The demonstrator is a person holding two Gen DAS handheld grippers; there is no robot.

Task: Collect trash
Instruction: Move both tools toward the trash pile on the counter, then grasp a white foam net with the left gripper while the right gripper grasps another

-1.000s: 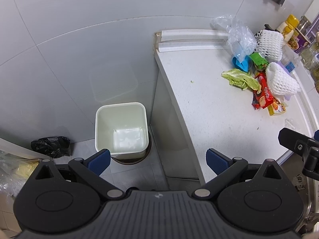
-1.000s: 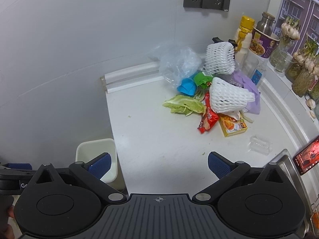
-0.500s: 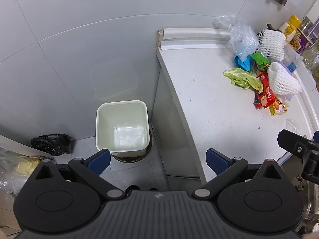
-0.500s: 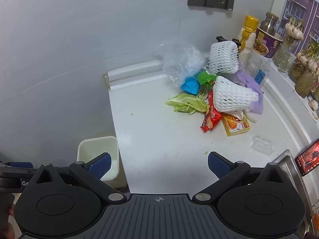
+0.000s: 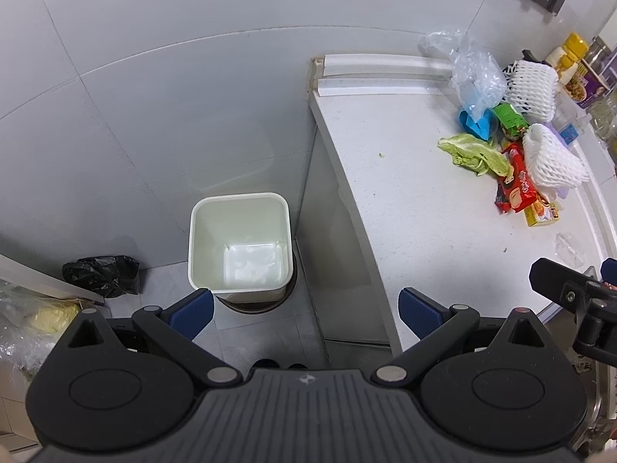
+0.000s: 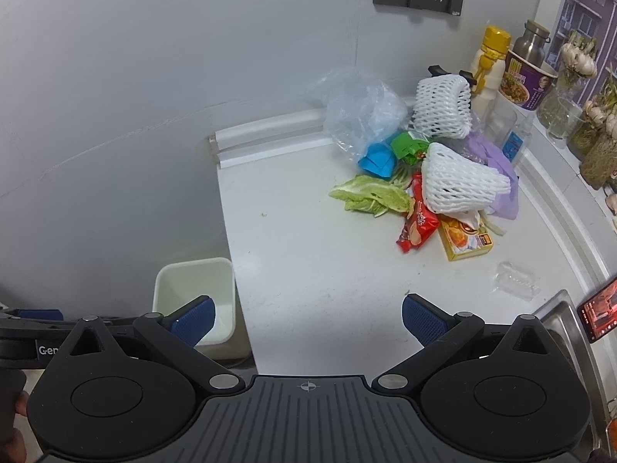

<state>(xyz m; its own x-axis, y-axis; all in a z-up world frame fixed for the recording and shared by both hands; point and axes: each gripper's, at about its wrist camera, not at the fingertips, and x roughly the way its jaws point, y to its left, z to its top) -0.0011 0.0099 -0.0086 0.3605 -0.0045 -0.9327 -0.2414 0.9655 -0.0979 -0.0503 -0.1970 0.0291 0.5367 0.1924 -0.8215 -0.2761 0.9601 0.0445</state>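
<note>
Setting: white countertop [image 6: 308,270] running along a grey tiled wall, with a white bin [image 5: 239,247] standing on the floor just beside the counter's left end.
Left gripper [image 5: 304,310]: hovering above the floor gap at the counter's left end, looking down; fingers spread wide, holding nothing; the bin is lying just ahead of the left fingertip [image 5: 191,310].
Right gripper [image 6: 306,318]: hanging over the counter's front edge, facing the back wall; fingers spread wide, gripping nothing; its left fingertip [image 6: 193,320] is showing over the bin's rim.
Trash location: piled at the back of the counter toward its right side, well ahead of both pairs of fingers and touching neither.
Foam nets: two, white; one [image 6: 443,106] standing by the back wall, one [image 6: 459,181] lying on top of the pile.
Wrappers: one red snack packet [image 6: 418,220], one yellow box [image 6: 464,239], one green packet [image 6: 408,146], one blue piece [image 6: 378,160].
Leaves: one cabbage leaf [image 6: 370,195] lying at the pile's left edge.
Plastic: one clear bag [image 6: 362,110] at the back, one lilac bag [image 6: 497,166] under the nets, one clear tray [image 6: 516,279] apart near the front right.
Floor: one black bag [image 5: 102,276] lying left of the bin.
</note>
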